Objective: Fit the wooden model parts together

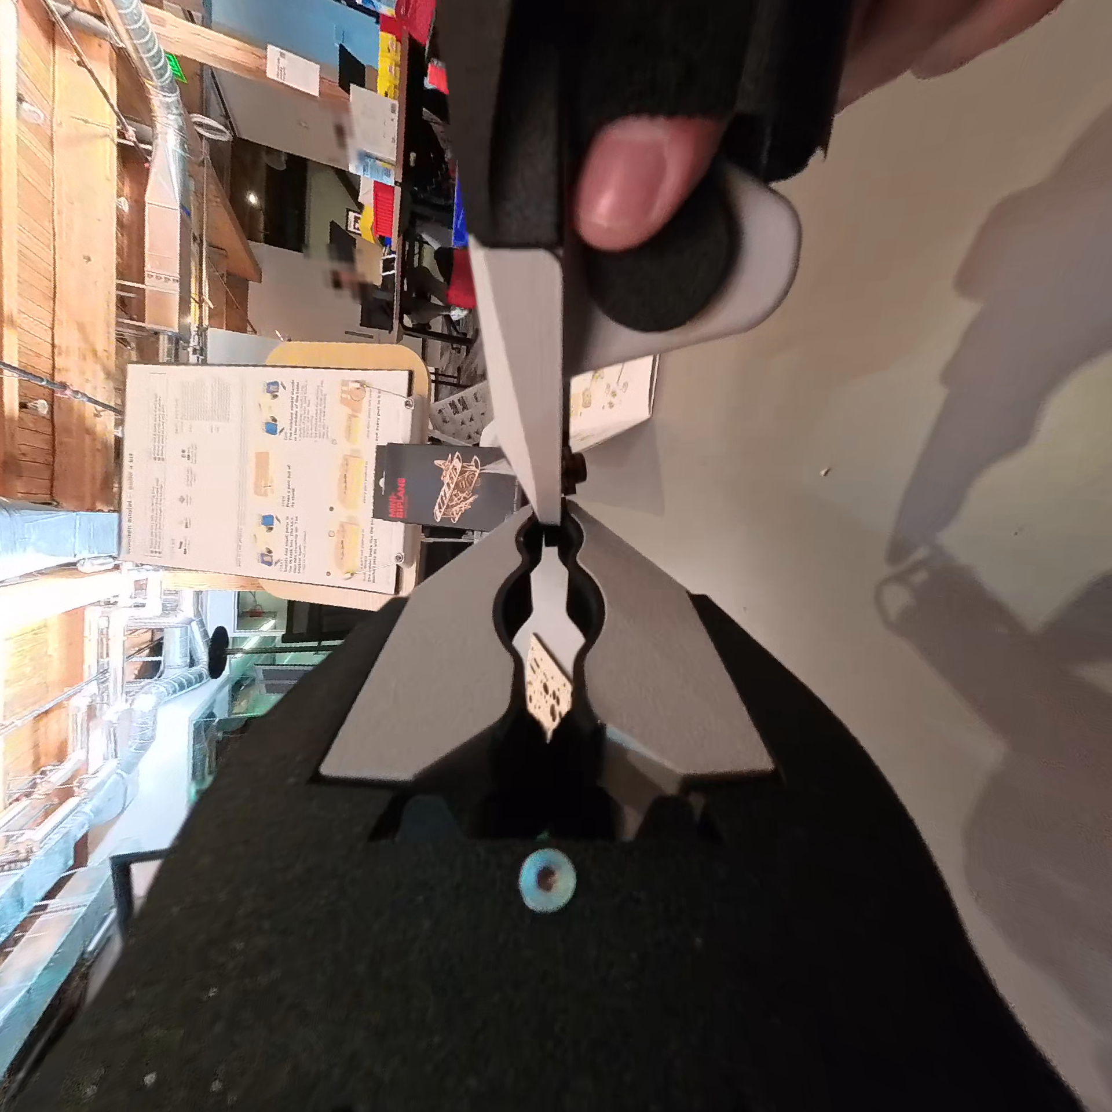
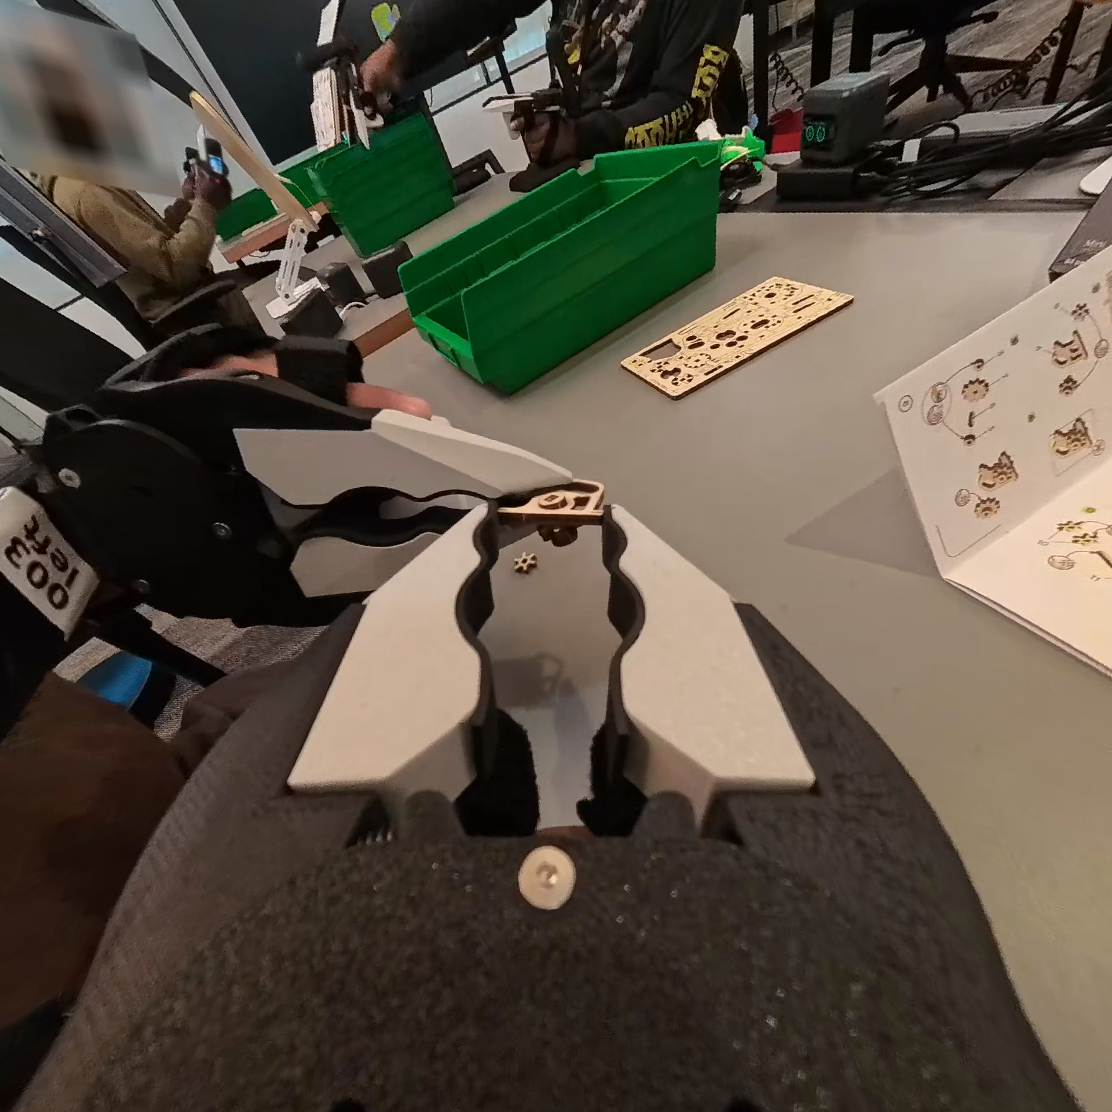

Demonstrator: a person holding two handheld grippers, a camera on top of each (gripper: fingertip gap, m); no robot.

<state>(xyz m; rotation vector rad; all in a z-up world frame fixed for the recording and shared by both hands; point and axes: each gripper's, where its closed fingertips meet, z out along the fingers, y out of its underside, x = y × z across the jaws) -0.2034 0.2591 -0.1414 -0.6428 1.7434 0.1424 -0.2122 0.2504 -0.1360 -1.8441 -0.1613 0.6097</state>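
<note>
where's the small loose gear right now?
In the right wrist view the small loose gear lies on the grey table, just below the flat wooden part held between the two grippers, left of the instruction sheet.

wooden part (image 2: 556, 504) – pale laser-cut ply, matt | cut-out sheet (image 2: 737, 337) beside the green bin (image 2: 559, 289) – same wood | bin – glossy plastic | table (image 2: 782, 692) – smooth matt grey
</note>
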